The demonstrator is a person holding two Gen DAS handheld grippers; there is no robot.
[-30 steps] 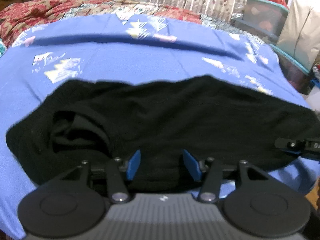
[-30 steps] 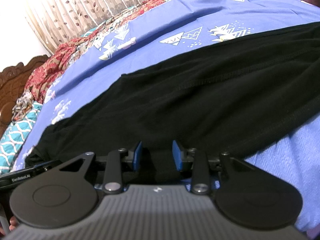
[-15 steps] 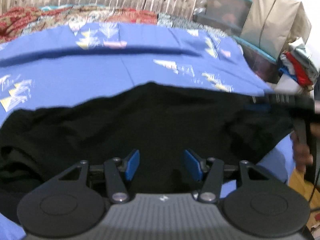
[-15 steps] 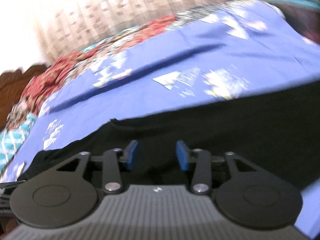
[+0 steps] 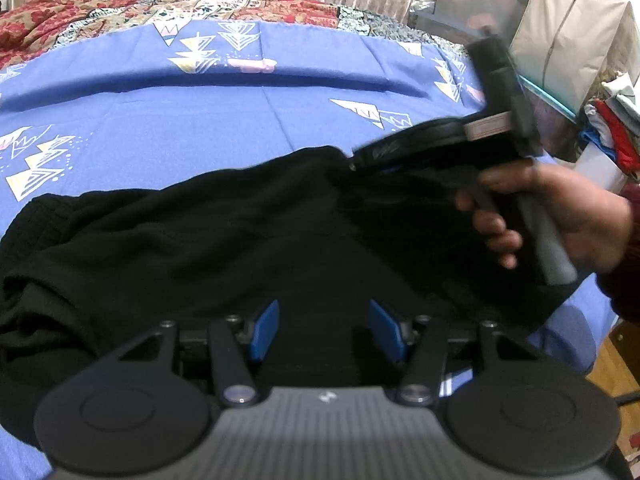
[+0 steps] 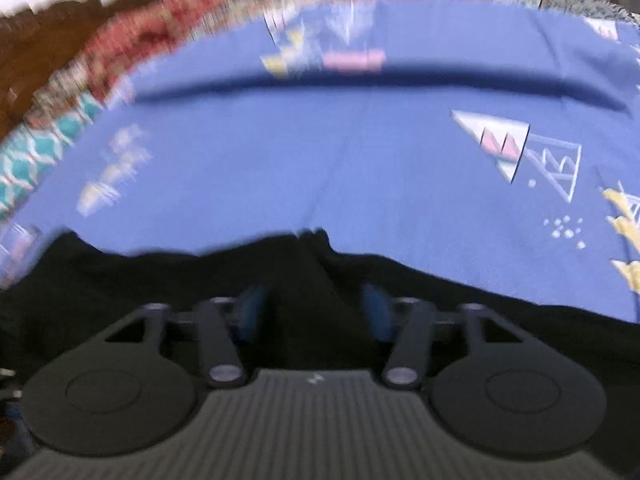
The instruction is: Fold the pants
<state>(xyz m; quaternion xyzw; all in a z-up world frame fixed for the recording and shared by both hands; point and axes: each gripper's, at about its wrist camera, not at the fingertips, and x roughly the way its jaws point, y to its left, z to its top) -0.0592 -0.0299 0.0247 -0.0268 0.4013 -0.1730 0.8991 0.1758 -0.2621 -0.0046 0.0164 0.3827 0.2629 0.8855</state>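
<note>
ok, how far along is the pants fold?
Early. Done: the pants lie spread across the blue sheet; I can't make out a finished fold. In hand: the right gripper is at their far edge, jaws closing with black cloth between them; the left gripper stands open over the near edge. Left: the folds themselves.

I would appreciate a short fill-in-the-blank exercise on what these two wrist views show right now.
1. The pants lying on the bed are ____ in colour.
2. The bedsheet under them is ____ with triangle prints.
3. In the left wrist view, the right gripper is carried by a person's ____.
4. The left gripper has ____ finger pads, with black cloth showing between them.

Missing words: black; blue; hand; blue
</note>
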